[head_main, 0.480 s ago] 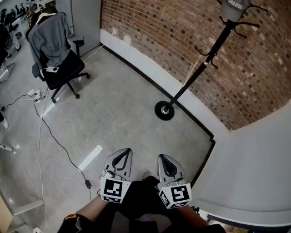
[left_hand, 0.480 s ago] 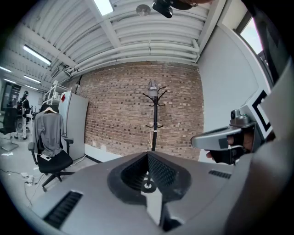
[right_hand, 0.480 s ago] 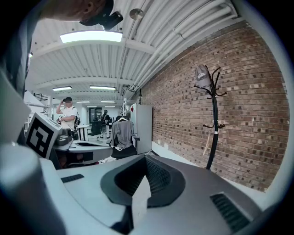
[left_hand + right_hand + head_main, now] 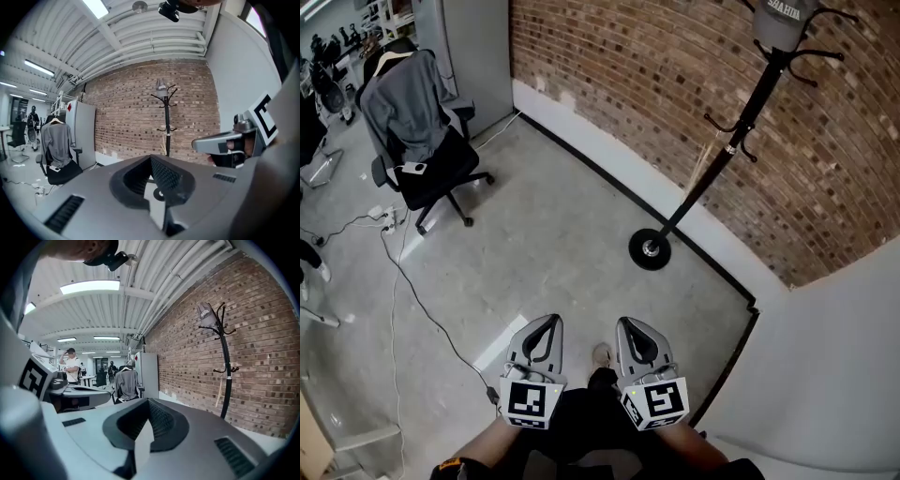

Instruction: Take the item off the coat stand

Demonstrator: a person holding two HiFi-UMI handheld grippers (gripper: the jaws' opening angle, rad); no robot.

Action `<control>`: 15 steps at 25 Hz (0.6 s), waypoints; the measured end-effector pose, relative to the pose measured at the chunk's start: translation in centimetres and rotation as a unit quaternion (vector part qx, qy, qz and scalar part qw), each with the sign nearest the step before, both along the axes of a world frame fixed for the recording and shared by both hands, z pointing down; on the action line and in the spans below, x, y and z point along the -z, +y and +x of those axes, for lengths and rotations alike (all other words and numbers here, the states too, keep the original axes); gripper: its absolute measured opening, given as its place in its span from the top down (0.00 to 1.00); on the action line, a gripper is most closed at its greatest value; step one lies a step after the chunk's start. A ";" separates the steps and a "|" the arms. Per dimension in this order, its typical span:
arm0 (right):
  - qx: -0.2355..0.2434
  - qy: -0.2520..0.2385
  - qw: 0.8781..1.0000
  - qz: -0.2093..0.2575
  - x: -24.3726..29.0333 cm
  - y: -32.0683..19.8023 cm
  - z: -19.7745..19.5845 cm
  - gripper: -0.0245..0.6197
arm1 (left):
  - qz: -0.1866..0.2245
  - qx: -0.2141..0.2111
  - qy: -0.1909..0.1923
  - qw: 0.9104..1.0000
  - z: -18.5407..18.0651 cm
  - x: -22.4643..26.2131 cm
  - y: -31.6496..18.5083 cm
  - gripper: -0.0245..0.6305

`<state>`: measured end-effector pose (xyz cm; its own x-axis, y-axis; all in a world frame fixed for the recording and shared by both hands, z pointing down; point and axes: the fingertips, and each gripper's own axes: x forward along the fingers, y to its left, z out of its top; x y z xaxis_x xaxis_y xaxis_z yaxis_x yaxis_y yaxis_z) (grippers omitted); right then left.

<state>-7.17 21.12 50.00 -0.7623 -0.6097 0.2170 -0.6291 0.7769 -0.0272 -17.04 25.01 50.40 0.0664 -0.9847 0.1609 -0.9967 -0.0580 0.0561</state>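
Grey item (image 4: 783, 23) atop coat stand (image 4: 727, 141), well out of reach. Holding left hand-held gripper (image 4: 549, 323) and right hand-held gripper (image 4: 628, 325) low, jaws together, empty; probably plain carry posture for approach.

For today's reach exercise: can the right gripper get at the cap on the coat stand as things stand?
Probably not yet. The right gripper is shut and held low, while the cap tops the stand across the floor. Nothing blocks the path; it seems simply too far.
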 end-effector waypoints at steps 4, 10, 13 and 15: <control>0.029 -0.011 1.000 -0.003 0.3 -4.4 0.3 0.95 | -0.028 0.021 -0.012 0.999 1.0 0.2 -4.6 0.91; 0.032 -0.036 0.999 -0.008 0.8 -12.4 3.9 0.95 | -0.032 0.028 -0.034 0.999 4.5 0.9 -12.6 0.91; 0.033 -0.042 0.998 -0.011 0.7 -15.8 6.2 0.95 | -0.024 0.028 -0.041 0.998 6.7 1.1 -15.9 0.91; 0.031 -0.044 0.998 -0.010 0.4 -17.5 7.5 0.95 | -0.022 0.028 -0.048 0.998 7.8 1.1 -17.6 0.91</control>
<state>0.37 3.62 49.60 -0.8156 -0.5561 0.1599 -0.5735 0.8135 -0.0963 -9.24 7.45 49.29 -0.0059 -0.9782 0.2075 -0.9993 -0.0021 -0.0380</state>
